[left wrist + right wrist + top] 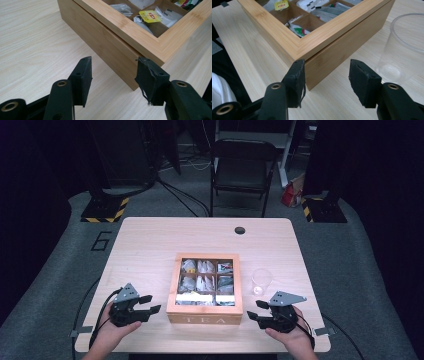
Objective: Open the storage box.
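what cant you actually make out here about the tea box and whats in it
- Tea box: the high view is too small to read the tea bags' labels.
- Yellow tag: left gripper view, its print is blurred.
- Far compartments: cut off by the top edge in both gripper views.
- Clear cup: right gripper view, its right side is cut off by the frame edge.

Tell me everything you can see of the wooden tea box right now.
The tea box is light bamboo-like wood, square, with TEA lettered on its near front. A framed lid with a see-through pane lies closed; a seam runs below the frame. Inside, dividers form compartments holding tea bags, one with a yellow tag. It sits flat at the middle of the table, a clear cup apart on its right. Neither tongs touch it.
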Demonstrator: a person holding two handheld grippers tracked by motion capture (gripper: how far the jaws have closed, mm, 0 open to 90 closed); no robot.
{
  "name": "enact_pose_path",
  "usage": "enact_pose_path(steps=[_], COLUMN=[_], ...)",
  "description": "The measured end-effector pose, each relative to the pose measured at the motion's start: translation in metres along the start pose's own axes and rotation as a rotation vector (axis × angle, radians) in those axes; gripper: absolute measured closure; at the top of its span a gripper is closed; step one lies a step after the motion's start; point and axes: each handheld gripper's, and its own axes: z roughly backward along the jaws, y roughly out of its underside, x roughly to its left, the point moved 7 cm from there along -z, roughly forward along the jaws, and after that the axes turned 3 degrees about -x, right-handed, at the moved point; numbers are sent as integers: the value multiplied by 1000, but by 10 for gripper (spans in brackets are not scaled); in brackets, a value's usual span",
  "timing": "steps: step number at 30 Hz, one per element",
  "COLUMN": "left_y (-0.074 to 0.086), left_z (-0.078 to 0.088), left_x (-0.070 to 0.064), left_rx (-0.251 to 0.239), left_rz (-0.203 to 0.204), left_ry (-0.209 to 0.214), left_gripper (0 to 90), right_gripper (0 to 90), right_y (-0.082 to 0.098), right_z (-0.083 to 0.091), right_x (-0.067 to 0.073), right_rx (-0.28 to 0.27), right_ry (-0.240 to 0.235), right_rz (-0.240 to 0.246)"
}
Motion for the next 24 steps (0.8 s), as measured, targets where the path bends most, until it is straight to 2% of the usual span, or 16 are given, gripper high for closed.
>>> enact_pose_path(steps=[5,8,10,14,15,17,20,24], left_y=[0,2,2,4,4,5,5,6], left_z=[1,1,0,1,1,1,0,0], left_x=[-6,-10,-11,-14,-15,-17,-19,-24], left_rx=[-6,6,-12,-16,-15,-6,-18,-6], left_rz=[-20,-31,-18,-13,-19,-3,-22,-55], left_ry=[12,28,29,34,33,48,40,51], left_gripper=[492,507,513,509,499,465,451,463], right_gripper=[504,518,520,498,494,501,515,559], right_y=[4,6,6,7,7,8,7,6], right_z=[-5,-8,-10,-12,-13,-13,-12,-12], right_x=[6,11,13,16,16,16,16,18], right_rx=[16,26,33,30,29,25,13,7], right_ry=[-21,-43,-56,-55,-50,-54,-46,-50], right_rz=[15,23,32,47,49,47,41,51])
